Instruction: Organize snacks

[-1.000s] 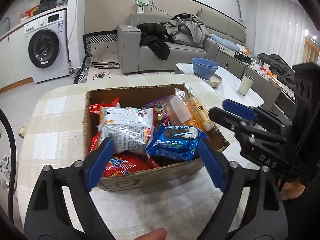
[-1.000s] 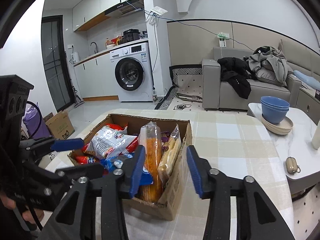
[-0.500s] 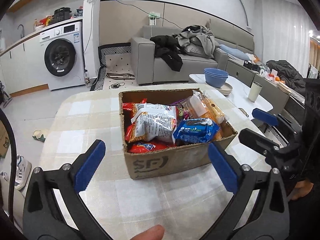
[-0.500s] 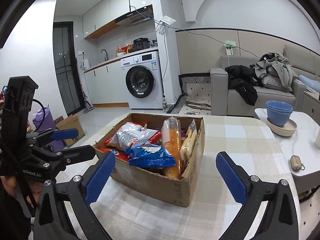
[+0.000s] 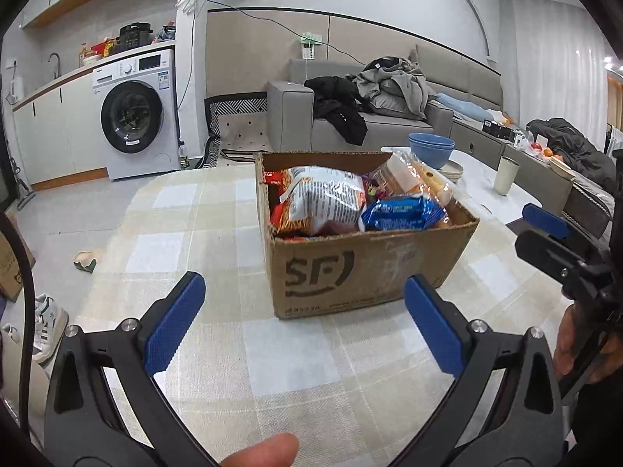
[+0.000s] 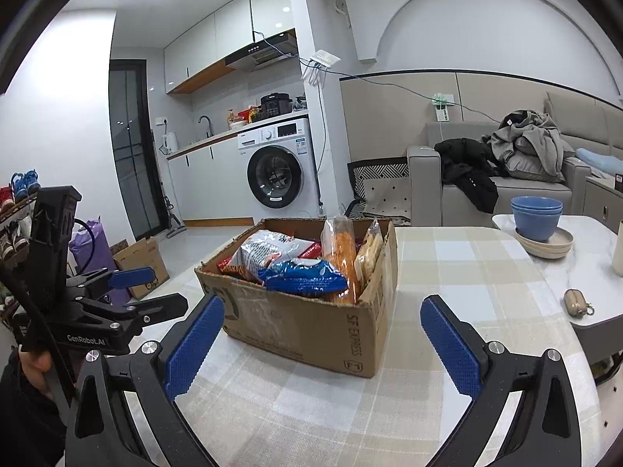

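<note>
A cardboard box (image 5: 366,268) stands on the checked tablecloth (image 5: 218,241) and also shows in the right wrist view (image 6: 311,323). It holds several snack packs: a white bag (image 5: 327,198), a blue cookie pack (image 5: 405,212) (image 6: 305,274), an upright clear pack of orange sticks (image 6: 344,249) and red packs (image 5: 274,181). My left gripper (image 5: 303,323) is open and empty, in front of the box and apart from it. My right gripper (image 6: 321,344) is open and empty, in front of the box's near corner.
Blue bowls (image 6: 537,218) on a plate, a cup (image 5: 506,181) and a small pouch (image 6: 576,302) sit on a white side table to the right. A washing machine (image 6: 278,177) and a sofa with clothes (image 6: 506,179) stand behind. The table edge is near on the left.
Both grippers have drawn back from the box and risen away; the box looks smaller and farther. The right gripper's jaws have opened wider. The snacks have stayed in the box.
</note>
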Tool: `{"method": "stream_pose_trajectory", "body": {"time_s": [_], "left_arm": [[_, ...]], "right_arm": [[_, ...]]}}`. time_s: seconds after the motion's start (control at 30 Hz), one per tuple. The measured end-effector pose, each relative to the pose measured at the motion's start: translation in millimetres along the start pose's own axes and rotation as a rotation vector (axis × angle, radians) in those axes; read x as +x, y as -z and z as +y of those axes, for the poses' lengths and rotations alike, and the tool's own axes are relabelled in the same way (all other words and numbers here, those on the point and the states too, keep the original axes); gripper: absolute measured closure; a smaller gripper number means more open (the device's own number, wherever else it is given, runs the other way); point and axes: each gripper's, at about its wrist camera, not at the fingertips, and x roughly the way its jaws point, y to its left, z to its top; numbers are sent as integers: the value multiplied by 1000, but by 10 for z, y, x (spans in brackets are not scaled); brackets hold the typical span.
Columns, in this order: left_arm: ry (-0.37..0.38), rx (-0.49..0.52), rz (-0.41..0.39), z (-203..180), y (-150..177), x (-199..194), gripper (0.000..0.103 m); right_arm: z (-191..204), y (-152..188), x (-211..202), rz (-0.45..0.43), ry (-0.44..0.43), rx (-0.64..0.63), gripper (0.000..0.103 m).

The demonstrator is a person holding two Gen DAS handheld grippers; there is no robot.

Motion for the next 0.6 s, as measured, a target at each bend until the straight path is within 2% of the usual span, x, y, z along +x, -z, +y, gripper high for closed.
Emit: {"method": "stream_pose_trajectory", "body": {"time_s": [0.6], "left_arm": [[-25, 0, -60, -12, 259, 190, 1]], "right_arm": [[-20, 209, 19, -47, 14, -14, 0]]}}
